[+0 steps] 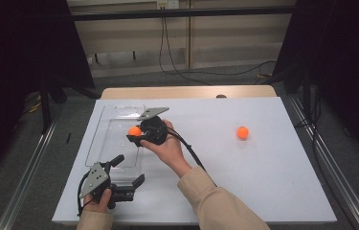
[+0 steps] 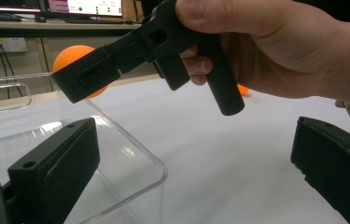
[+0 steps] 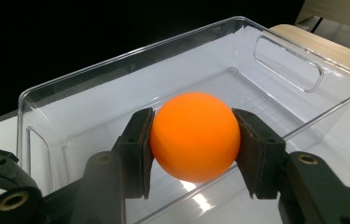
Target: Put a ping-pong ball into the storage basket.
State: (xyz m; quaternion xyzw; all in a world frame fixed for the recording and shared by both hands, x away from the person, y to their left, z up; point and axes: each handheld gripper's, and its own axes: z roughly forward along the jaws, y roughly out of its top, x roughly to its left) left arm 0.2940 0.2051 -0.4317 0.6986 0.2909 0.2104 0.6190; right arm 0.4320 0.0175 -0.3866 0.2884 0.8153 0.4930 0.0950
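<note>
The right gripper (image 3: 193,154) is pinching one orange ball (image 3: 195,136) between its pads and is holding it over the near rim of the clear plastic bin (image 1: 101,143), so I judge the drop is about to come and the bin is looking empty for now. A second orange ball (image 1: 242,132) is lying on the white table (image 1: 263,182), well apart from the bin, and is waiting for its turn, while the left gripper (image 1: 129,175) is resting near the bin's corner with jaws spread wide and holding nothing. I am seeing no brand or label that can be read; the writing on the far monitor (image 2: 93,6) is too small.

A white table top (image 1: 273,182) is seen across the lower frame, with a wooden edge (image 1: 186,92) behind it. Grey floor (image 1: 48,163) is seen around it, black curtains (image 1: 19,62) at both sides, and pale wall panels (image 1: 225,43) with trailing cables (image 1: 167,52) at top centre.
</note>
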